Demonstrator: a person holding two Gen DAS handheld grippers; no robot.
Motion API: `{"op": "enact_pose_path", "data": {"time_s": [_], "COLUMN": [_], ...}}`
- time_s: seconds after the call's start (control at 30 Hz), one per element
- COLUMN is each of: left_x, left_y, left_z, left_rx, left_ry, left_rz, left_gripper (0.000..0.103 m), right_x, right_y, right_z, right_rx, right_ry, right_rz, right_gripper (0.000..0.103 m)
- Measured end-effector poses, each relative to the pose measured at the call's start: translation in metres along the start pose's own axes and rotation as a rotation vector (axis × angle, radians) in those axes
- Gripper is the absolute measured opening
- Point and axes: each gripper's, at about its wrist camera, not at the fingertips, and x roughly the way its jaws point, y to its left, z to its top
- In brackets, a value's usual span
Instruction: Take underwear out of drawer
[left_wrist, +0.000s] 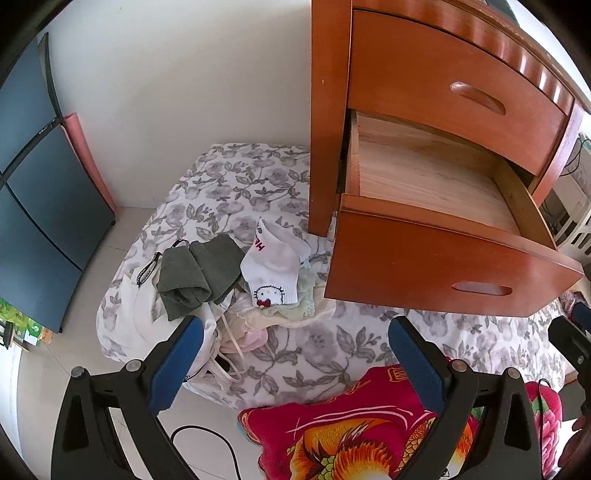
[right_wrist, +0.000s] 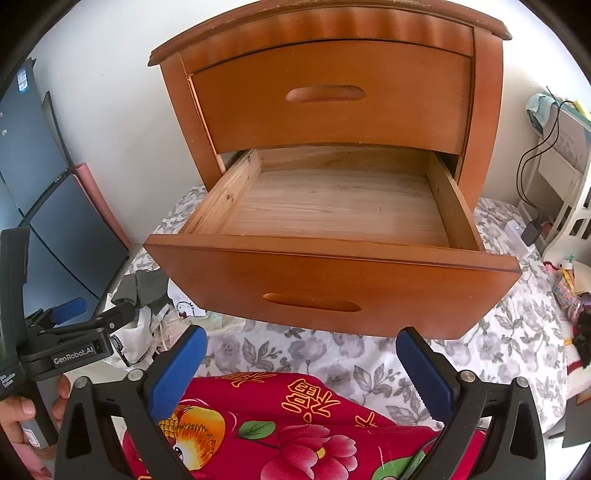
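Pulled-out lower drawer (right_wrist: 332, 206) of the orange-brown wooden nightstand (right_wrist: 325, 96) shows only bare boards. Left of the drawer, a pile of pale underwear and socks (left_wrist: 236, 295) lies on the floral sheet (left_wrist: 314, 354). Left gripper (left_wrist: 295, 365) and right gripper (right_wrist: 303, 373) hover before the drawer, fingers apart, empty. Removal appears complete.
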Motion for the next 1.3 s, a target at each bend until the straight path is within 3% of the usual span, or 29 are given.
{"op": "enact_pose_path", "data": {"time_s": [1.3], "left_x": [0.004], "left_y": [0.0045], "left_z": [0.0003], "left_rx": [-0.016], "left_ry": [0.008], "left_rz": [-0.01], "left_gripper": [0.1], "right_x": [0.0005], "right_y": [0.0041], "right_z": [0.0008], "right_rx": [-0.02], "right_ry": [-0.002], "right_rz": [-0.008], "right_gripper": [0.103]}}
